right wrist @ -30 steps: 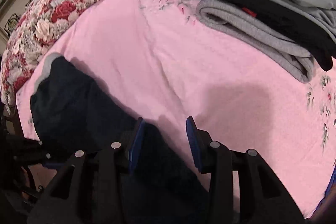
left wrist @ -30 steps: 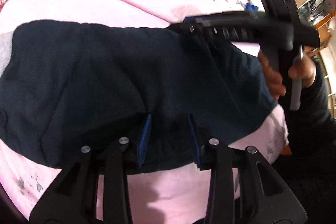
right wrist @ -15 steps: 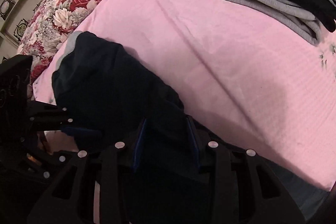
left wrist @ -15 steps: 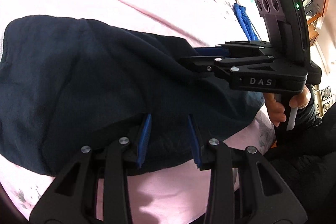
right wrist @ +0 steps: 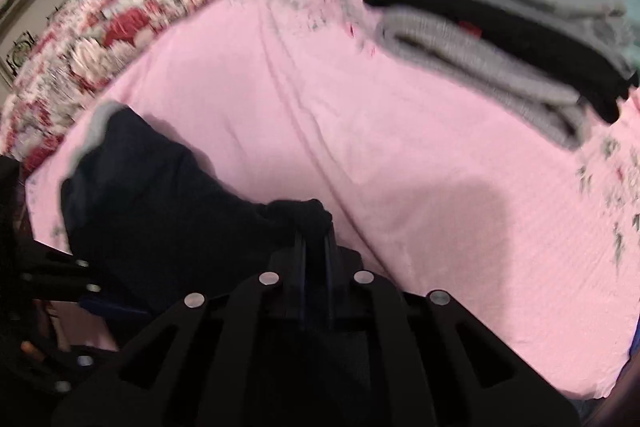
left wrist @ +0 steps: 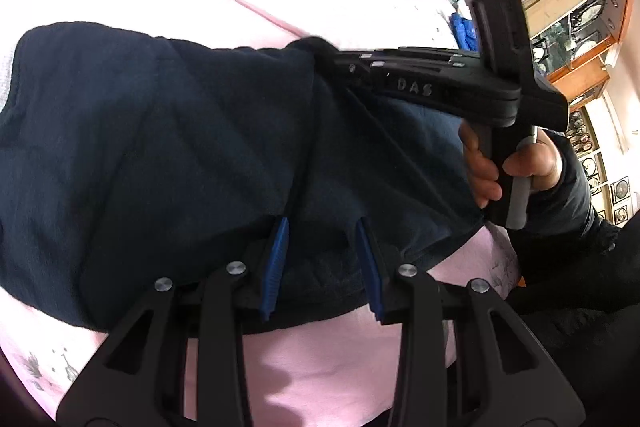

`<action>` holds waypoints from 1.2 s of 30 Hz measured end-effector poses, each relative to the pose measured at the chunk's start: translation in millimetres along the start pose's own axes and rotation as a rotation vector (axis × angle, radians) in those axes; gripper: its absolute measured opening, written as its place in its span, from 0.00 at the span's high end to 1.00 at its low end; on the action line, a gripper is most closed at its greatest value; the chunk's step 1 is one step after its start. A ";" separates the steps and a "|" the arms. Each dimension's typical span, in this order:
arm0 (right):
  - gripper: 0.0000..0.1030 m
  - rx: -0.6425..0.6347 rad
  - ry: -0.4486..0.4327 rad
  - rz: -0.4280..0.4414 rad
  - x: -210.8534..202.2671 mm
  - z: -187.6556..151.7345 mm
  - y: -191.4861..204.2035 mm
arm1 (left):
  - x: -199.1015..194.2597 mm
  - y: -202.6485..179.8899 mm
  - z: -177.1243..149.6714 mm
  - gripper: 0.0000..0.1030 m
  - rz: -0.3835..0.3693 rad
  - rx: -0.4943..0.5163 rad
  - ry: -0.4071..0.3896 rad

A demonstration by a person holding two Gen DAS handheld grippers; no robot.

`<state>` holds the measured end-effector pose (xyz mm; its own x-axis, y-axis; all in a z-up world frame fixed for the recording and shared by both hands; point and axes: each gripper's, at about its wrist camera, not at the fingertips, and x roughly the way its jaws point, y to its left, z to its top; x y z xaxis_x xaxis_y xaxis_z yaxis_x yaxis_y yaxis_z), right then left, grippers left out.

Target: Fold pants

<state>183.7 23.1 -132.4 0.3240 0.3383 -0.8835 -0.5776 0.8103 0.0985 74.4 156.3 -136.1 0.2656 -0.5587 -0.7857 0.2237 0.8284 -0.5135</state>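
- The pants (left wrist: 168,155) are dark navy cloth, soft and matt, with a faintly fuzzy nap.
- The bed (right wrist: 360,155) wears a pink matt sheet with a fine woven ribbing.
- The left tongs (left wrist: 322,263) are matt black plastic with ribbed blue pads (left wrist: 276,259) and shiny metal rivets.
- The right tongs (right wrist: 316,251) look the same matt black.
- The folded stack (right wrist: 500,39) is grey and black knit cloth.
- The cabinet (left wrist: 592,23) is glossy orange wood with glass.

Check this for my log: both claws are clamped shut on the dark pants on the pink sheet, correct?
Not quite. Only the right claw is shut on the dark pants, as the right wrist view shows. In the left wrist view the left claw stands open, fabric lying between its jaws, on the pink sheet.
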 end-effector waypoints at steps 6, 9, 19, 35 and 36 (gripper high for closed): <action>0.52 0.052 0.005 0.024 -9.9 2.2 -17.2 | -8.1 -11.8 2.2 0.66 0.057 0.040 0.004; 0.53 0.109 -0.067 0.096 -34.4 4.1 -30.4 | -24.7 -17.2 14.4 0.65 0.066 0.050 -0.047; 0.92 0.057 0.023 0.110 -3.4 -1.1 -17.8 | 4.1 3.8 60.6 0.57 0.098 -0.063 0.003; 0.94 0.065 0.005 0.250 13.3 3.2 -15.2 | 8.1 13.0 46.1 0.56 0.074 -0.062 -0.039; 0.94 0.075 -0.014 0.241 14.7 6.1 -18.5 | 8.1 14.3 45.9 0.56 0.070 -0.064 -0.040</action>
<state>203.8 16.0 -144.5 0.1948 0.5321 -0.8240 -0.5826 0.7386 0.3392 122.8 161.8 -133.9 0.3157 -0.4996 -0.8067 0.1431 0.8655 -0.4800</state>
